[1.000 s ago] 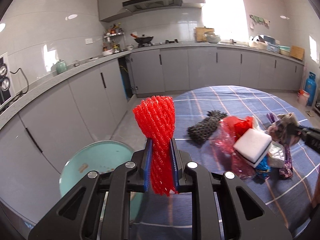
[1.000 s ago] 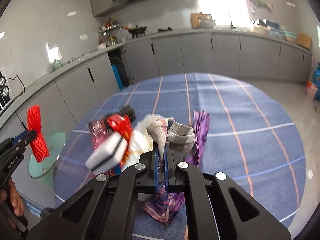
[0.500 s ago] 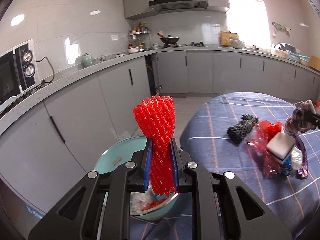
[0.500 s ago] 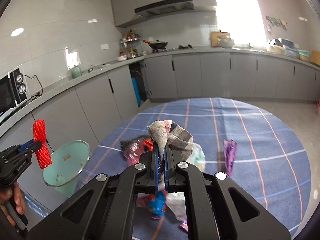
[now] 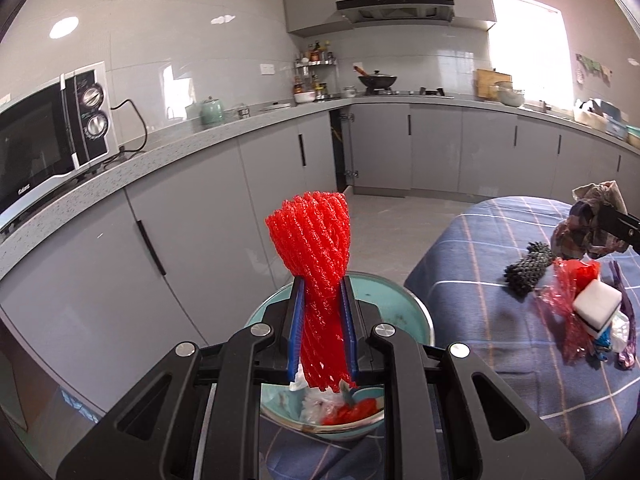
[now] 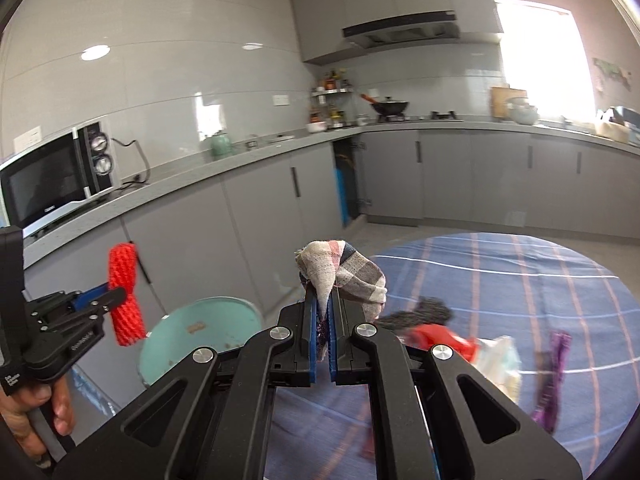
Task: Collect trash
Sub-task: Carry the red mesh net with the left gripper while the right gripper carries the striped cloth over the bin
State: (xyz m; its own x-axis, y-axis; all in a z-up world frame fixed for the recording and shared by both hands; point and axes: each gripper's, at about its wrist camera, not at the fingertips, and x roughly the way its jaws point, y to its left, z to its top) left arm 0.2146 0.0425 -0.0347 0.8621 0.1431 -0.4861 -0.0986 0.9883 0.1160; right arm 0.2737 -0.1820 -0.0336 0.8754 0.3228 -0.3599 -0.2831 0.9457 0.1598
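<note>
My left gripper (image 5: 320,304) is shut on a red foam fruit net (image 5: 314,236), which stands upright between the blue pads above the teal trash bin (image 5: 404,300). White and red trash lies inside the bin. In the right wrist view the same net (image 6: 124,292) hangs left of the bin (image 6: 192,344). My right gripper (image 6: 322,308) is shut on a crumpled plaid rag (image 6: 348,272), held above the table edge near the bin. On the table lie a black foam net (image 5: 528,270), a red plastic bag (image 5: 568,292), a white sponge (image 5: 596,308) and a purple wrapper (image 6: 554,376).
A round table with a blue checked cloth (image 6: 520,280) fills the right side. Grey kitchen cabinets (image 5: 200,240) run behind the bin, with a microwave (image 5: 44,140) on the counter. A person's hand (image 6: 36,412) holds the left gripper's handle.
Both grippers swung left, from over the table toward the bin. The bin now sits right under the red net, its contents showing. The rag rose clear of the trash pile.
</note>
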